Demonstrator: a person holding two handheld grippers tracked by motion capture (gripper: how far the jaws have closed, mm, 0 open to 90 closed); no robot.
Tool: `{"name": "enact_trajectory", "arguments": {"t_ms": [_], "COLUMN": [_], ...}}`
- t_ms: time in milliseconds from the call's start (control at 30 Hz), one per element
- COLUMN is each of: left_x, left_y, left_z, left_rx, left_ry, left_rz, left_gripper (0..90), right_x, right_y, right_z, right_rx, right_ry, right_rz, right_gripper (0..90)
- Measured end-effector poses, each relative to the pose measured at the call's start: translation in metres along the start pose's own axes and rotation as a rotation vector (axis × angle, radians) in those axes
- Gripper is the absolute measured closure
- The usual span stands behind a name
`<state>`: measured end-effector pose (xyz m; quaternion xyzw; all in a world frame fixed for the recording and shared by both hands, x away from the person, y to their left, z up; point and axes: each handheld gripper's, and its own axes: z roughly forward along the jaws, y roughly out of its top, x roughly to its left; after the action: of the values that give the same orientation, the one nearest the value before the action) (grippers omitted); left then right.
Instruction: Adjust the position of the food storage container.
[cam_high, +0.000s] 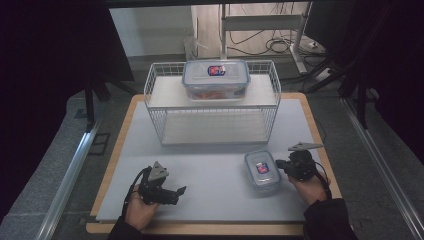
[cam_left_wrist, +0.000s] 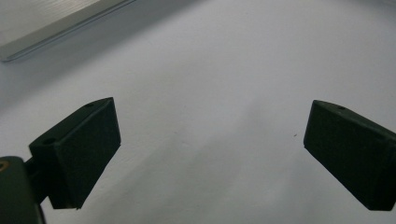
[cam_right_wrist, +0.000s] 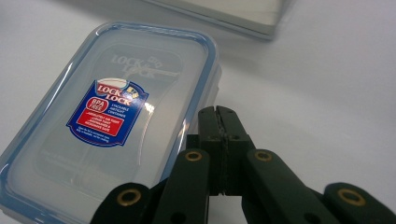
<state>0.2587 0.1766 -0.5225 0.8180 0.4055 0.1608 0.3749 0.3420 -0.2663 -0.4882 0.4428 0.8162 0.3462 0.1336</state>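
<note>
A small clear plastic container (cam_high: 261, 170) with a blue-rimmed lid and a red and blue label lies flat on the grey table top at the front right. My right gripper (cam_high: 279, 164) is at its right side, jaws pressed together with nothing between them. In the right gripper view the shut tips (cam_right_wrist: 218, 114) sit right against the edge of the container's lid (cam_right_wrist: 107, 121). My left gripper (cam_high: 181, 191) rests low at the front left, pointing right. Its jaws stand wide apart over bare table (cam_left_wrist: 210, 154).
A white wire rack (cam_high: 212, 115) stands at the back middle of the table (cam_high: 200, 205). A larger clear container (cam_high: 216, 79) with the same label sits on its top shelf. The table's wooden edge runs along the front and sides.
</note>
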Motion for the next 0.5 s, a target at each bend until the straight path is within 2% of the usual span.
{"name": "enact_trajectory", "arguments": {"t_ms": [500], "left_x": [-0.003], "left_y": [0.001], "left_z": [0.001], "left_rx": [-0.002], "left_ry": [-0.006], "left_rz": [0.004], "left_gripper": [3.7], "right_x": [0.054], "right_y": [0.020], "right_z": [0.035], "right_rx": [0.026], "right_ry": [0.110], "right_rz": [-0.089], "right_gripper": [89.7]}}
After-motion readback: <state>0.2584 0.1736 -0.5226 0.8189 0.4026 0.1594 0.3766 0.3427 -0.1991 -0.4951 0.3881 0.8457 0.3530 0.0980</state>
